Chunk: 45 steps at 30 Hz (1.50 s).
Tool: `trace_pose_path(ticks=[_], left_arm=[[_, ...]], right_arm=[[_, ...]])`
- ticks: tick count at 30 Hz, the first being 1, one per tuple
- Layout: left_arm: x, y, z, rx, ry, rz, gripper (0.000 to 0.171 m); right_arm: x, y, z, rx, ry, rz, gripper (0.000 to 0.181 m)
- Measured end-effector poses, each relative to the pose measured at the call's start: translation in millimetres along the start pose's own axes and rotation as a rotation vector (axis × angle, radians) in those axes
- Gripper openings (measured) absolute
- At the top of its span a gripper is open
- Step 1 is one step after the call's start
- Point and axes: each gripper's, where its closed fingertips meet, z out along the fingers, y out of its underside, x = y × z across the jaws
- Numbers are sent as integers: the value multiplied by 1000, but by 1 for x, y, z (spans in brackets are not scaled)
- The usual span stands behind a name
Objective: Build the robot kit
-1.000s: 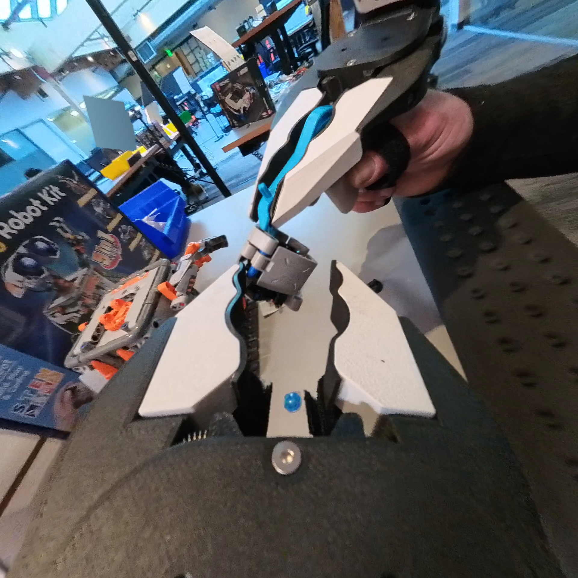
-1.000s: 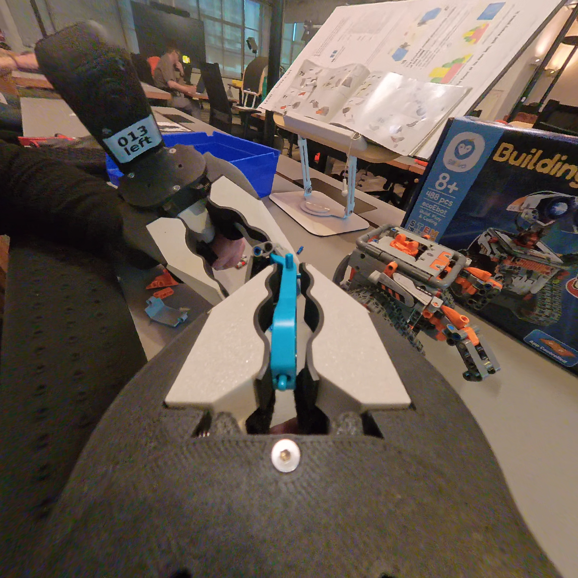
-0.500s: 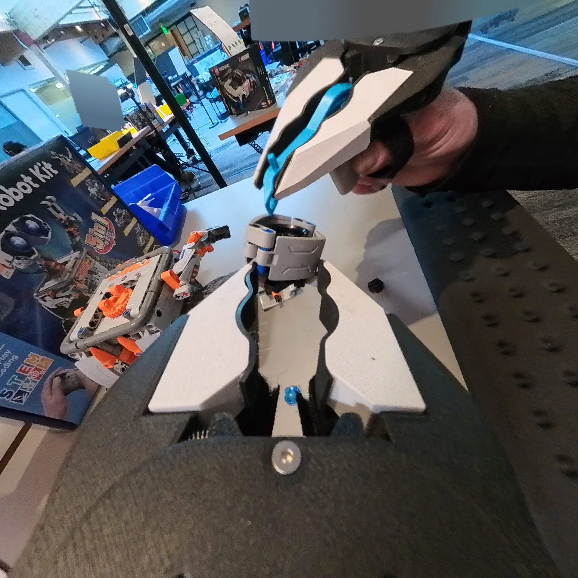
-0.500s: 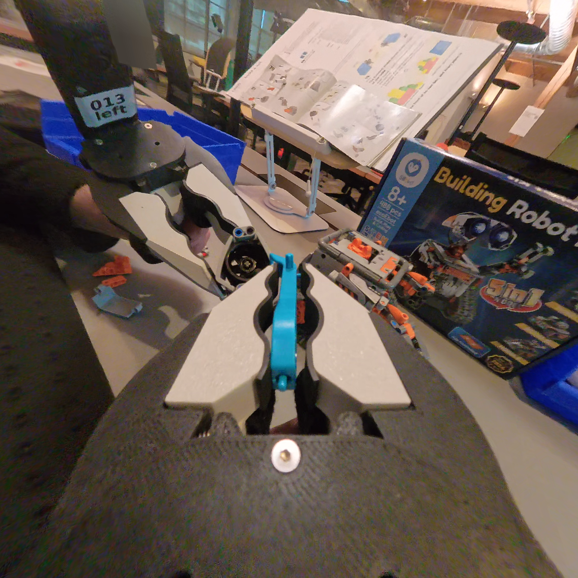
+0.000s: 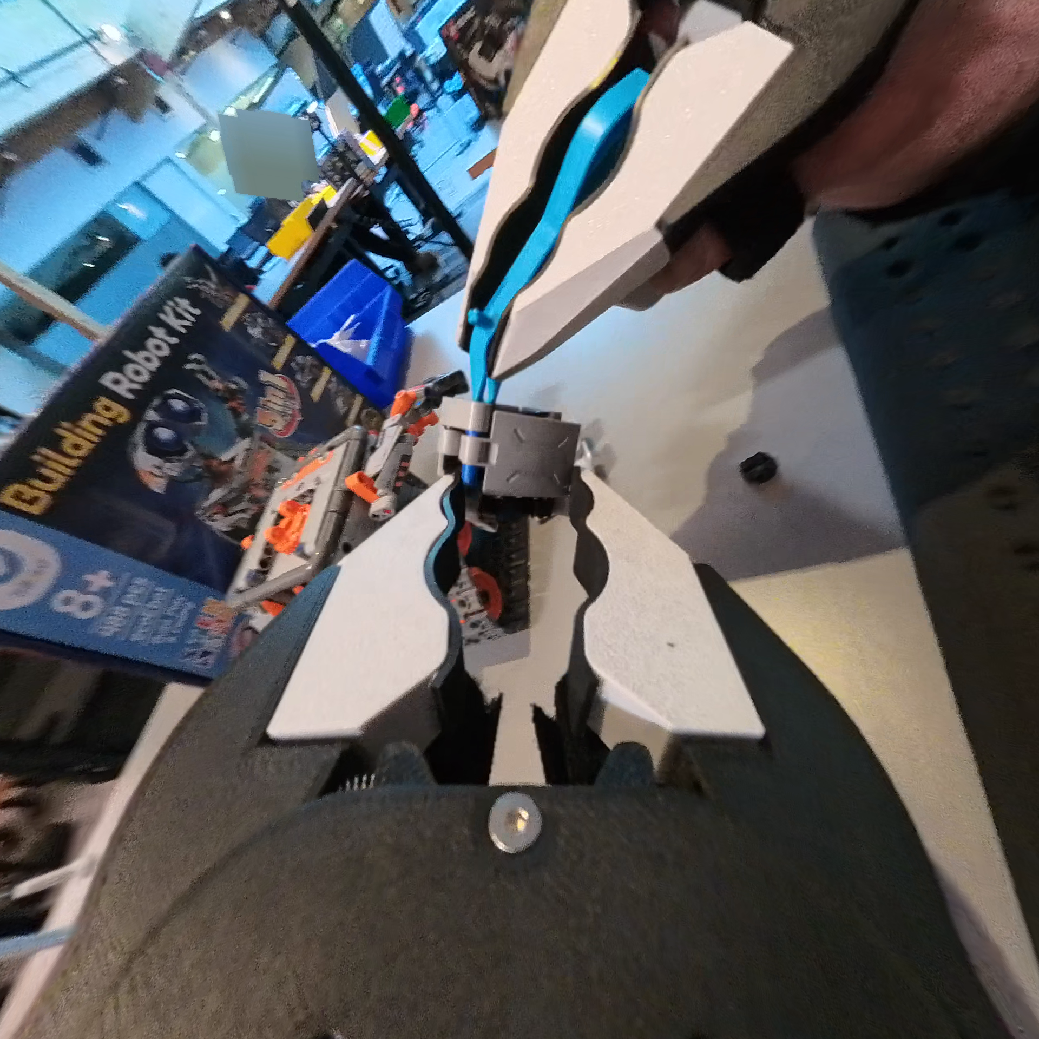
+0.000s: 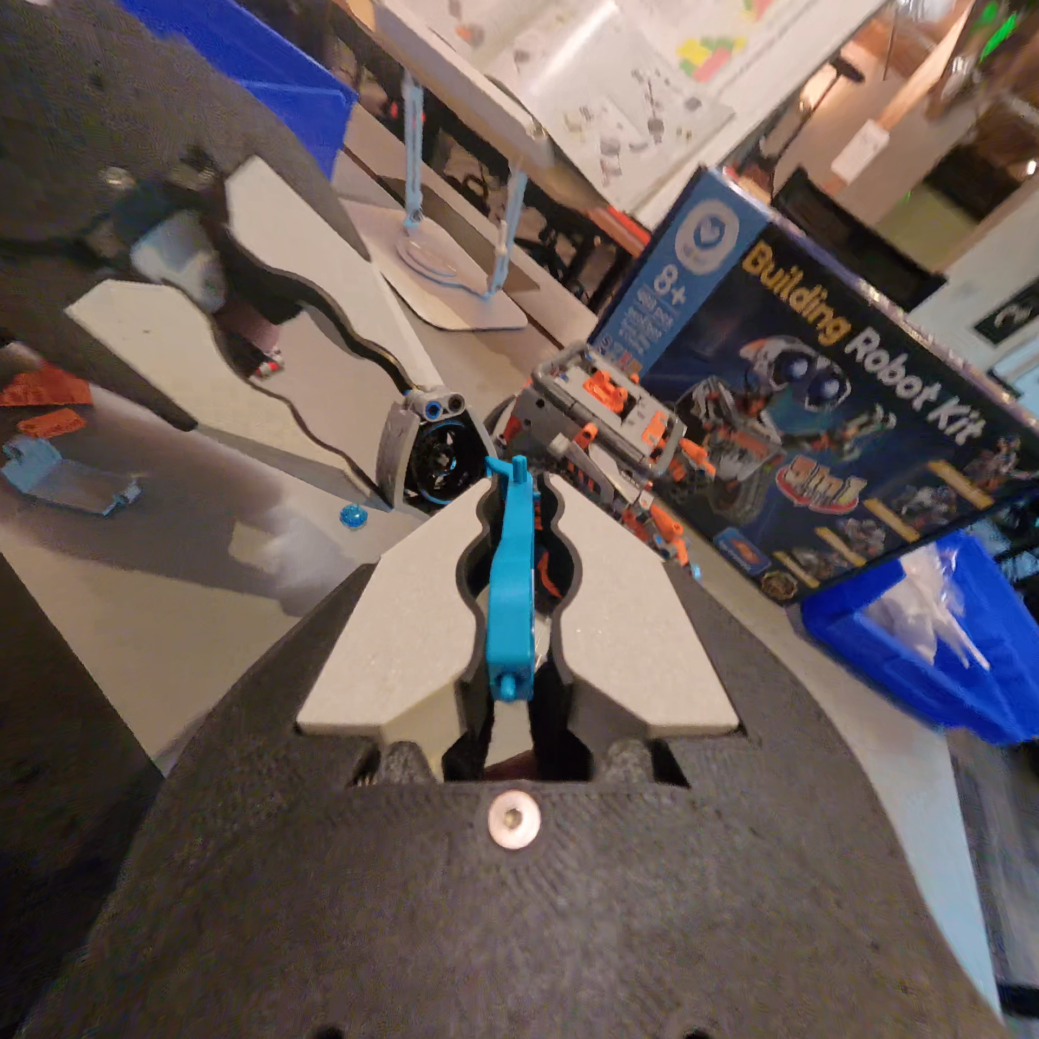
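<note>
My left gripper [image 5: 514, 489] is shut on a grey block module [image 5: 531, 455] with a black toothed wheel, held at the fingertips above the white table [image 5: 674, 393]. My right gripper [image 6: 514, 486] is shut on a long blue pry tool [image 6: 509, 568]. In the left wrist view the right gripper [image 5: 483, 360] comes down from the top and the blue tool's forked tip [image 5: 482, 393] touches the module's top left corner. In the right wrist view the module [image 6: 433, 455] sits between the left gripper's fingers [image 6: 315, 292], just left of the tool's tip.
A half-built grey and orange robot model [image 6: 607, 405] stands before a dark blue kit box [image 6: 815, 421]. Blue bins [image 6: 927, 646], a stand with an open manual [image 6: 461, 270], a blue stud [image 6: 353, 515], a light blue piece [image 6: 56, 483] and orange pieces [image 6: 50, 421] lie around. About 4 cm separates my left fingertips from my right. The left tips stand about 15 cm off the light blue piece [image 6: 56, 483].
Half a second ago the blue tool hung clear above the module; now its tip has come down onto the module's top corner. Both grippers have tilted and drawn closer together.
</note>
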Motion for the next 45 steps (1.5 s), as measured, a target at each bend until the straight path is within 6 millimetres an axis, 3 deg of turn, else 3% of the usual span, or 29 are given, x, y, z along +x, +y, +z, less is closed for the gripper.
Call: trace_pose_path(ticks=[4,9,17,23,25,29,31,34,40,45], left_arm=[[-6,-3,2,-71,-128,135,34],[-9,-5,4,-58,-145,134,33],[-8,-1,5,-95,-151,170,33],[-9,-3,4,-64,-138,161,32],[-7,-1,5,-81,-97,162,33],[21,14,8,-149,140,117,32],[41,34,9,-250,248,240,32],[56,56,7,-360,314,362,33],[65,68,2,-409,398,402,33],[66,66,0,-406,462,422,33]], right_arm=[[5,6,6,-30,30,90,10],[3,5,9,49,-82,312,10],[13,4,-2,104,-92,358,10],[8,-6,-9,174,-157,356,10],[8,-6,-12,172,-155,313,10],[3,0,-19,143,-196,198,10],[-6,5,-20,113,-231,100,10],[-26,17,-19,48,-308,-59,11],[-58,38,-11,-34,-445,-279,11],[-68,44,-3,-47,-493,-435,11]])
